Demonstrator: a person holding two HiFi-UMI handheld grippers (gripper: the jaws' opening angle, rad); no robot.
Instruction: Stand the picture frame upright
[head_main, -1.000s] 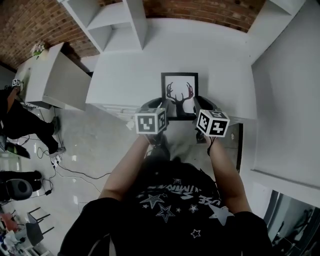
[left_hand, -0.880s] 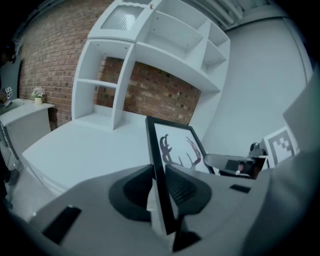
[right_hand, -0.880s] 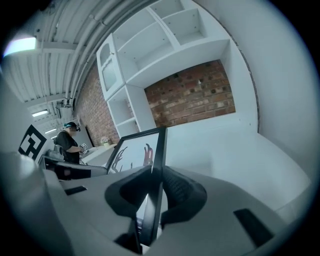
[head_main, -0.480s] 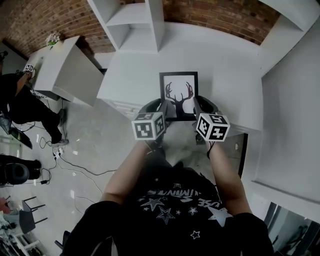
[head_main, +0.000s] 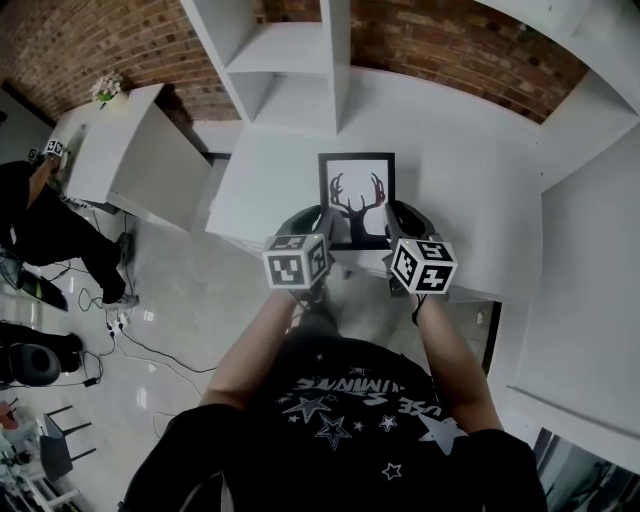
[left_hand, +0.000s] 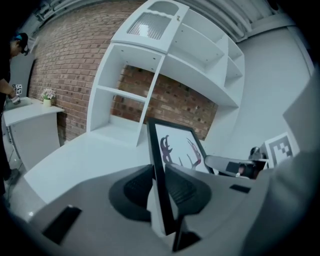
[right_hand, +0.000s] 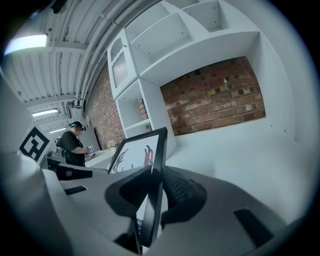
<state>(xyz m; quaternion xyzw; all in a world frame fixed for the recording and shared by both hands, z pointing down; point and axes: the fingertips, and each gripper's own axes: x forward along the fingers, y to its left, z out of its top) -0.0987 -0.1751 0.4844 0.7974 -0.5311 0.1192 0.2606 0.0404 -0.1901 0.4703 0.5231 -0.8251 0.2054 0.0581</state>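
Left hand-held gripper (head_main: 326, 218) and right hand-held gripper (head_main: 393, 216) clamp picture frame (head_main: 356, 178)

Right gripper (right_hand: 152, 192) clamps picture frame (right_hand: 150, 165)

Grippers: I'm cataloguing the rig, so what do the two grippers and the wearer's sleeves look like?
The left gripper and right gripper are alike: smooth grey moulded shells, dark ribbed pads, and a white cube with black square markers on each. No cables show. The person wears a black short-sleeved T-shirt printed with white stars.
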